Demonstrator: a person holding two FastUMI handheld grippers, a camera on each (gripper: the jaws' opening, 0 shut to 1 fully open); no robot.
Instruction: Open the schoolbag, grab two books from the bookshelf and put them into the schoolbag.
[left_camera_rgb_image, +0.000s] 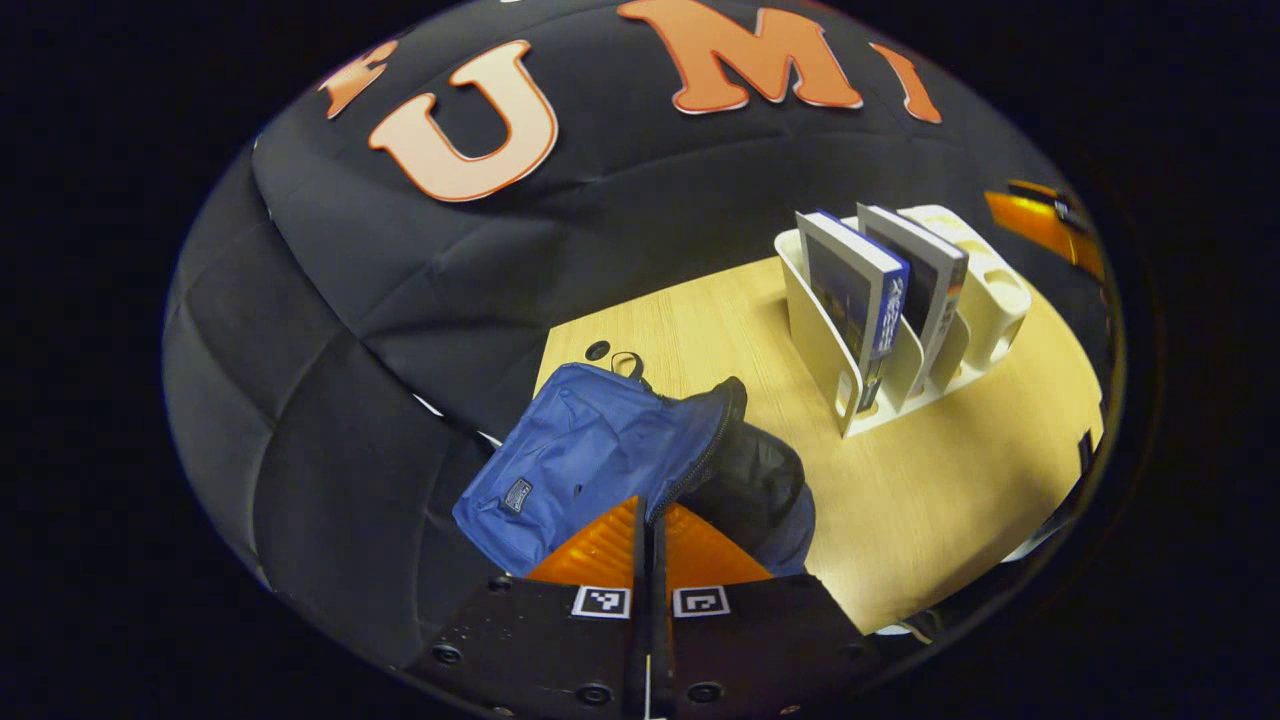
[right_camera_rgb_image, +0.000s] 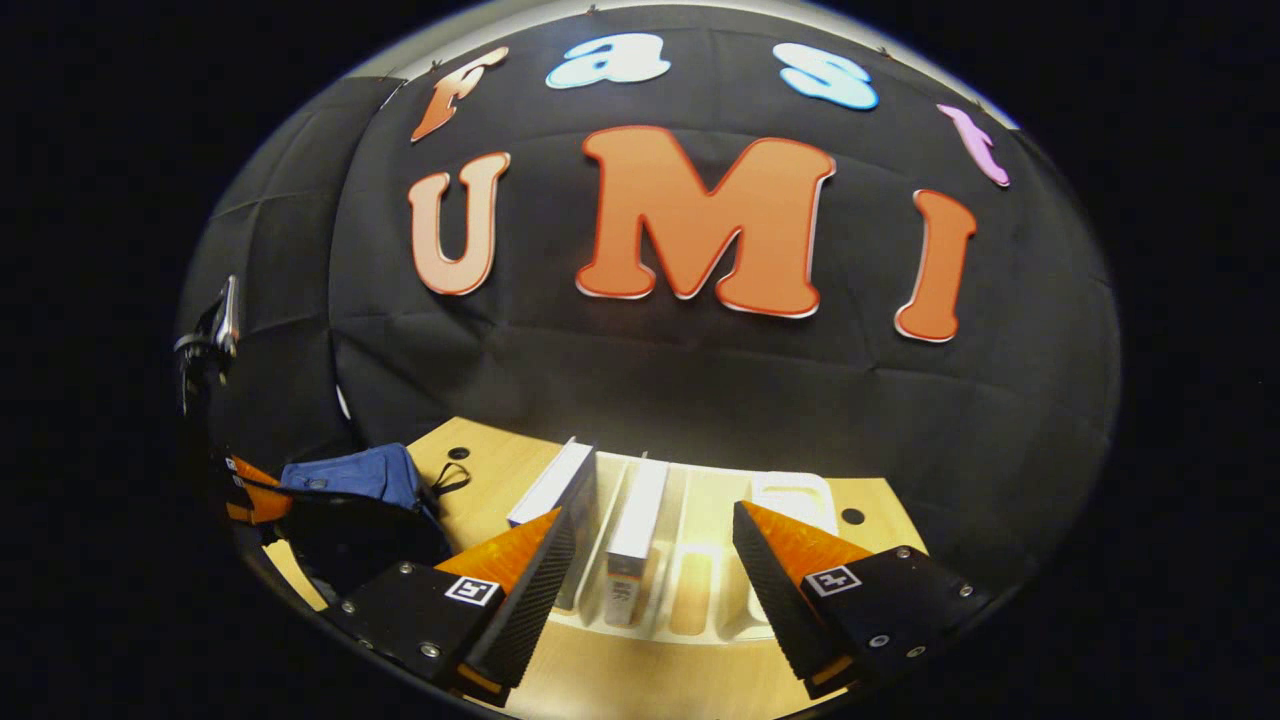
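Schoolbag (left_camera_rgb_image: 580, 460) is lying on the table (left_camera_rgb_image: 930, 490) with its zip parted and the dark lining exposed, so the opening step is judged done. The left hand-held gripper (left_camera_rgb_image: 648, 530) is seen clenched, fingers together on the edge of the bag's opening at the zipper; it appears to be holding the flap up, though whether fabric is actually pinched cannot be told for certain. Both books are seated upright in the white bookshelf (left_camera_rgb_image: 830, 350): blue book (left_camera_rgb_image: 860, 300) in the nearer slot, second book (left_camera_rgb_image: 925, 285) just behind it. Neither has been taken, so both transfers are left. The right hand-held gripper (right_camera_rgb_image: 645, 580) is released, fingers spread wide, hovering in front of the bookshelf with the second book between the finger lines and the blue book just beside its left finger; nothing is grasped. Surface: light wood-grain table with cable holes, otherwise bare. Booth is walled in black quilted cloth; lighting is dim at the edges.
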